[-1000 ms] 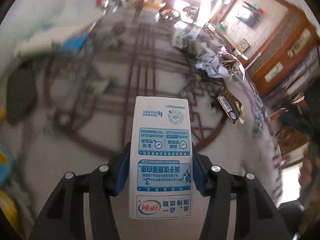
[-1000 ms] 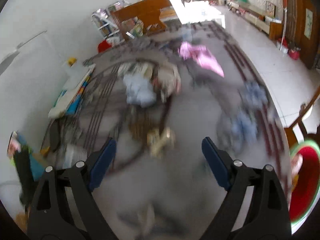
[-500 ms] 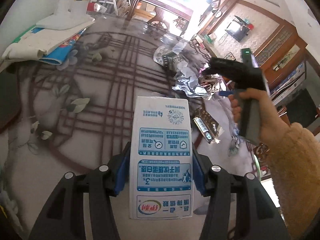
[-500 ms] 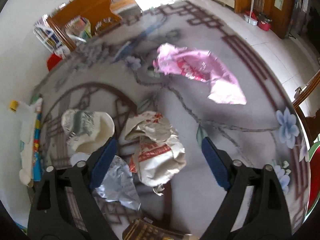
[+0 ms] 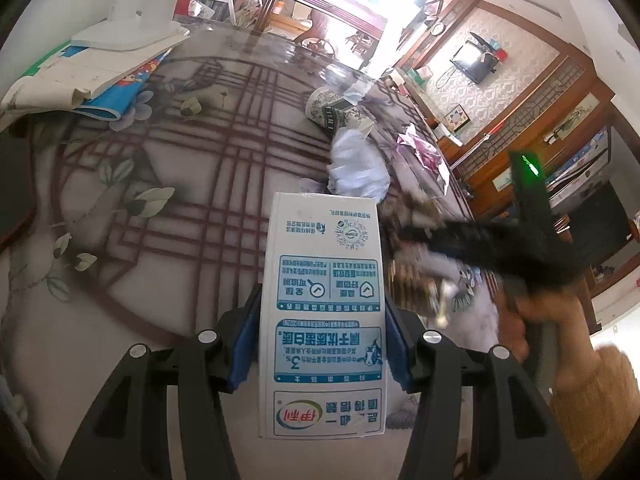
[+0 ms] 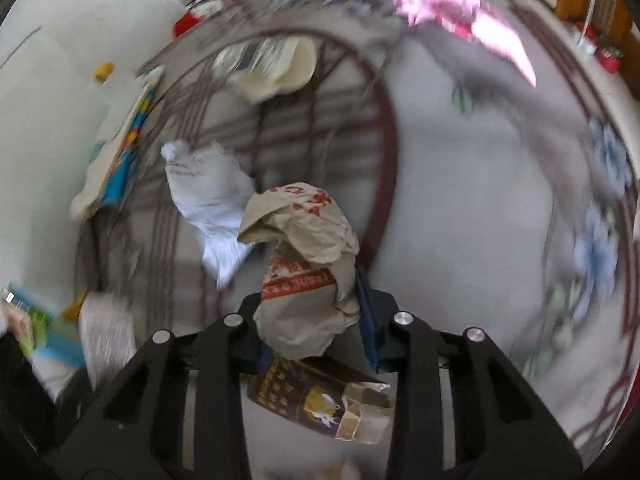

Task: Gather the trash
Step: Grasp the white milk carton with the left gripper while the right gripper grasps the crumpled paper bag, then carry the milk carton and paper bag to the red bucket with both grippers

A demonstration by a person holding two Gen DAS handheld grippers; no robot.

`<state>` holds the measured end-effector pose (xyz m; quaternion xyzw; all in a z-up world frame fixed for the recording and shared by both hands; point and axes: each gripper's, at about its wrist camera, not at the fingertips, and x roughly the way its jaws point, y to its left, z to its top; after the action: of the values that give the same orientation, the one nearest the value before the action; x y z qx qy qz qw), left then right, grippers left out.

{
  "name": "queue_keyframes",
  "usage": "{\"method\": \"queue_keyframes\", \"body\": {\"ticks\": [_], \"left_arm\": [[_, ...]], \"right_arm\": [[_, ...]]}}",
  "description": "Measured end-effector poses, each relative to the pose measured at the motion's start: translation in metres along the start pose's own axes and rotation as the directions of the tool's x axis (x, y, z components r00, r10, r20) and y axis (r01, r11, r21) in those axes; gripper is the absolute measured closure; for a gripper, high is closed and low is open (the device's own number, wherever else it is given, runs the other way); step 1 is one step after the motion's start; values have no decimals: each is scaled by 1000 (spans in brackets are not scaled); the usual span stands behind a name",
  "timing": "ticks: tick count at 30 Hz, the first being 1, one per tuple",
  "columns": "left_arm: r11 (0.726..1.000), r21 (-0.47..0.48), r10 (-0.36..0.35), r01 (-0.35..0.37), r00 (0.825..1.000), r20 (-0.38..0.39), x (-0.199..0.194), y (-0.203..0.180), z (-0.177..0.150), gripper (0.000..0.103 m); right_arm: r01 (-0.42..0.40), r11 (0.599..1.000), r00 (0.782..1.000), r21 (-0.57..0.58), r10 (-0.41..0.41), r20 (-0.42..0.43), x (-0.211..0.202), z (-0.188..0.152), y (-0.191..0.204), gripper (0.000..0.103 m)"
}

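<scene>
now the round table (image 5: pixel 120 264) fills both views, its pale top patterned with dark red lattice lines and painted leaves, and the trash sits scattered over its far half. at the far left edge lies a stack of papers and a blue booklet (image 5: pixel 92 80), with a white stand on top of it. the milk carton (image 5: pixel 324 320) comes next in size: white with blue printed panels, it stands up between the blue pads of the left gripper (image 5: pixel 322 344), which is clamped on its sides at a middling width, lifted clear in front of the tabletop.

over to the right wrist view, and the right gripper (image 6: pixel 312 320) points steeply down at the middle of the table, its jaws closing, with the crumpled beige paper bag (image 6: pixel 304 264), red print on it, squeezed between the pads. touching that bag on its left is a crumpled white plastic wrapper (image 6: pixel 208 204). just beneath the bag, near the gripper's body, a dark brown snack box (image 6: pixel 316 400) with a torn end lies flat on the table. farther toward the far edge, a paper cup (image 6: pixel 280 64) lies on its side, blurred. near the far right edge a pink foil wrapper (image 6: pixel 460 12) lies well apart from the rest.

from the left wrist view, the person's hand (image 5: pixel 532 320) with a tan fuzzy sleeve holds the right gripper, all blurred.
</scene>
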<state>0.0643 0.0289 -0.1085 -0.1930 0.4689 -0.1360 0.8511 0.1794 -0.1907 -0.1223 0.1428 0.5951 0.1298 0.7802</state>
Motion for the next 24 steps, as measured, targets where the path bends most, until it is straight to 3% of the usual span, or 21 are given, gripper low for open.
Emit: {"method": "queue_keyframes", "body": {"ticks": [5,12,24], "left_arm": [[1000,11,2,-2,1000,8,-2,-2,-2,52],[999,39,-3,3,1000,7,1,-8,-5,52],[995,103,-11,5,999,53,-7,-25,-12,52]], "right_arm": [[-50,999,996,-9,51,71,-39,-37,2,69],[32,992,964,-119,1,266,-111,-85,15,69],[136,984,913,-112,-80,399,-174,-148,-7,69]]}}
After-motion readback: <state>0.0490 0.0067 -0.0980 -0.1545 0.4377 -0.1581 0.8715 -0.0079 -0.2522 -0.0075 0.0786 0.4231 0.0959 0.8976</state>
